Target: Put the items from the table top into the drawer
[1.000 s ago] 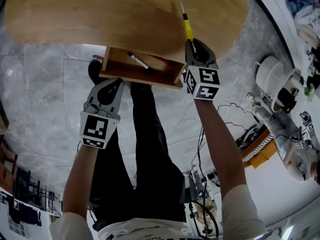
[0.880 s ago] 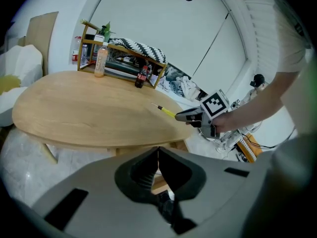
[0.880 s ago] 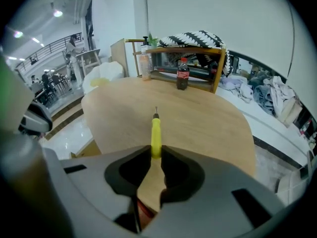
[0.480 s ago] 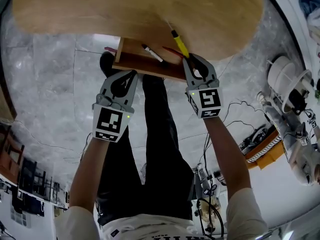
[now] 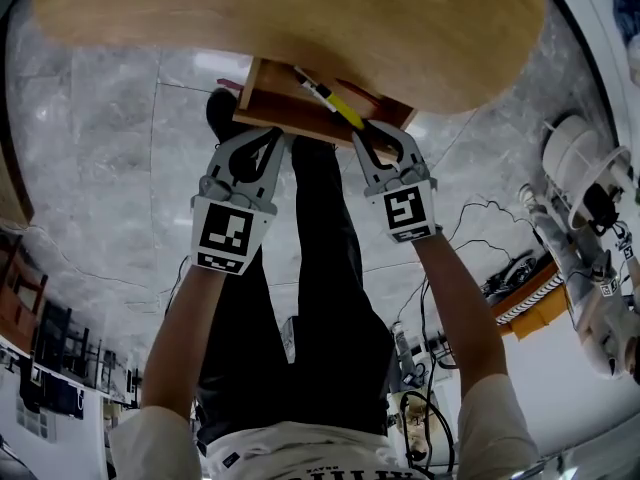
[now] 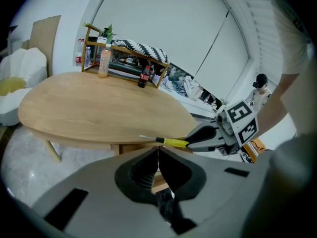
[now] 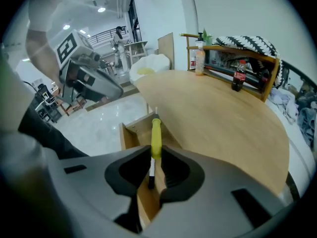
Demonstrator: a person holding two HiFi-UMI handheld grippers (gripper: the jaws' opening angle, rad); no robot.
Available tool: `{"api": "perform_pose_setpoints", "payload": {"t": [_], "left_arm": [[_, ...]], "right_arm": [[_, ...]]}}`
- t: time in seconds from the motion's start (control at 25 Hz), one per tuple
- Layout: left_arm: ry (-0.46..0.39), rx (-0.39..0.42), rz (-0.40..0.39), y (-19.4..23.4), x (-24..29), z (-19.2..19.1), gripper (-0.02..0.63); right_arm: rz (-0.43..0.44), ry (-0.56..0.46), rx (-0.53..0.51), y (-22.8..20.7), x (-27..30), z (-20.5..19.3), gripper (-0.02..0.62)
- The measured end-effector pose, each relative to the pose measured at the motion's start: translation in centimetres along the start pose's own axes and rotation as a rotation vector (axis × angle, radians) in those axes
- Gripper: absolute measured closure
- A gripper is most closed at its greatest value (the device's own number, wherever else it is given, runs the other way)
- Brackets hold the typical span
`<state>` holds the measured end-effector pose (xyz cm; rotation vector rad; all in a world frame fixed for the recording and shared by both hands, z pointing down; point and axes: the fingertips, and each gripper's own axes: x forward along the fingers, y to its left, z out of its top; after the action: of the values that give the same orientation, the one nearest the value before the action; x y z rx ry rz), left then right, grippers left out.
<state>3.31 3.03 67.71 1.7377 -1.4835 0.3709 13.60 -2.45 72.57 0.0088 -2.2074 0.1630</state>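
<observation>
Right gripper, clamping the yellow screwdriver, has swung from the table rim over the open drawer; left gripper closed, empty.

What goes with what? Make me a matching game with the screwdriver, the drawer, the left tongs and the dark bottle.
1 screwdriver
2 drawer
3 left tongs
4 dark bottle

A shut, empty
B upright on the table
C open, under the table
D held in the right tongs

Pairs: 1-D, 2-C, 3-A, 4-B
</observation>
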Motion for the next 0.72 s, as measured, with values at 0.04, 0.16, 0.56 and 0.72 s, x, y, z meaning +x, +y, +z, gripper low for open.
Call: {"api": "perform_pose_setpoints", "payload": {"t": [0.04, 0.16, 0.56, 0.72], "left_arm": [[0.000, -0.002, 0.003, 0.0, -0.1, -0.1, 0.584], [0.001, -0.007, 0.009, 0.1, -0.2, -0.4, 0.584], [0.011, -0.022, 0.021, 1.6, -0.9, -1.9, 0.584], [0.005, -0.007, 0.023, 2.2, -2.0, -1.2, 0.584]], "right_arm": [[0.006, 0.017, -0.005, 0.3, 0.4, -0.6, 0.517], [0.013, 0.087, -0.009, 0.5, 1.9, -2.8, 0.517], [-0.068, 0.282, 0.072, -0.9, 7.1, -7.3, 0.512], [-0.111, 0.291, 0.117, -1.5, 6.6, -6.6, 0.494]]}}
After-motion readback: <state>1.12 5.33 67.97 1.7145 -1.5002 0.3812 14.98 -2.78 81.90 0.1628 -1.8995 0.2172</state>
